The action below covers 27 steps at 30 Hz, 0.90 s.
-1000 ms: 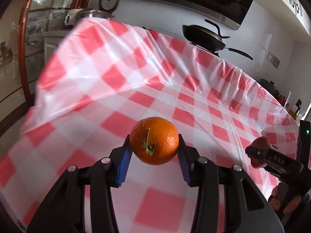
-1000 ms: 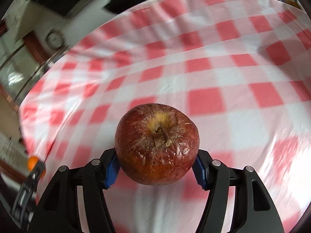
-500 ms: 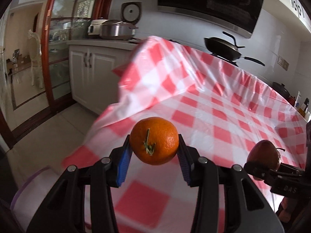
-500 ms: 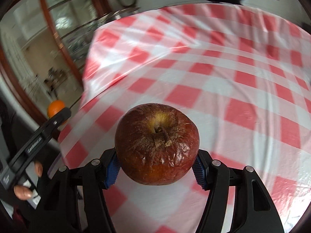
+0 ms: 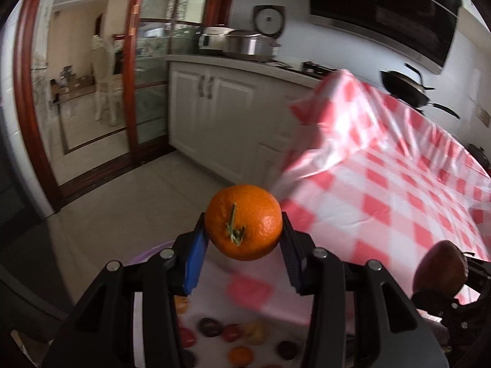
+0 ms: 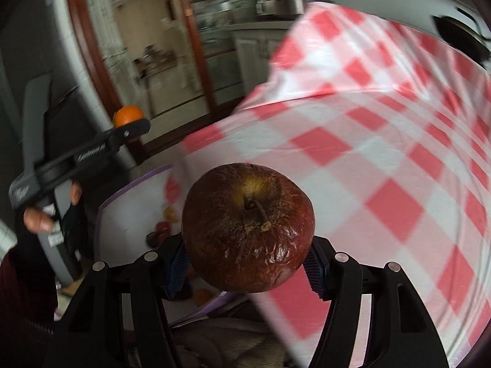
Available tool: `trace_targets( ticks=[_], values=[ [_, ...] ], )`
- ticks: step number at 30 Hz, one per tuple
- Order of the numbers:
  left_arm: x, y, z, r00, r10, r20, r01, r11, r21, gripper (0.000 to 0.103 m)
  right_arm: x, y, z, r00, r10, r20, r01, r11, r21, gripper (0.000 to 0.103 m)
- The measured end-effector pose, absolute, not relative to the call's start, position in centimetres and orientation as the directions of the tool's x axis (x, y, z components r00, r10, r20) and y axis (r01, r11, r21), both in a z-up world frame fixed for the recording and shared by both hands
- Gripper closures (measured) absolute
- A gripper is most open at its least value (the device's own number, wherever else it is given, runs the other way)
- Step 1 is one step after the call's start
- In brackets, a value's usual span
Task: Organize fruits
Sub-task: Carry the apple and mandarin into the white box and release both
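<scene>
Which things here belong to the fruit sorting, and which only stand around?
Job:
- orange, held in the left hand-held gripper
- wrinkled apple, held in the right hand-held gripper
- white bin with fruits inside, beside the table

Just around:
- checked tablecloth
- pan
- cooker
- cabinet

I'm in a home kitchen: white cabinets [image 5: 221, 122] under a countertop [image 5: 245, 67] with a steel cooker [image 5: 250, 46], a black frying pan [image 5: 408, 89], a dark range hood [image 5: 383, 15], a red-checked tablecloth [image 5: 399, 190], and a wood-framed glass door [image 5: 150, 76] to another room
</scene>
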<state>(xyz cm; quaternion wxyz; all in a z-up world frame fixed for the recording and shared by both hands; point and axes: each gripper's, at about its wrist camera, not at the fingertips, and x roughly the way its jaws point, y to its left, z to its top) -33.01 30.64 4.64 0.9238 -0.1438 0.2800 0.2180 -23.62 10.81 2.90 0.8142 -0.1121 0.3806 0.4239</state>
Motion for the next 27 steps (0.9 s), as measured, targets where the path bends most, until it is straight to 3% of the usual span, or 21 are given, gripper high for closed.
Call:
trace_targets(
  ticks=[10, 17, 20, 27],
  values=[
    [-36.0, 35.5, -0.8, 0.565, 0.4, -0.721, -0.592, 0.805, -0.018, 0.058, -28.6, 16.7, -0.3, 0.152, 0.607, -0.78, -0.907, 0.399, 0.134, 0.041],
    [-36.6, 36.5, -7.2, 0.401, 0.308, -0.863, -0.6, 0.8, 0.007, 0.058, -31.2, 21.5, -5.8, 0.049, 0.454, -0.89, -0.954, 0.284, 0.092, 0.041],
    [-36.8, 35.6, -9.1, 0.379, 0.222, -0.898, -0.576, 0.817, -0.041, 0.058, -31.3, 23.4, -7.9, 0.058, 0.388, -0.92, -0.963, 0.265, 0.05, 0.041],
    [-36.6, 34.4, -13.1, 0.274, 0.149, -0.95, -0.558, 0.829, -0.031, 0.058, -29.9, 25.4, -12.4, 0.075, 0.23, -0.97, -0.951, 0.31, -0.001, 0.041]
  ],
)
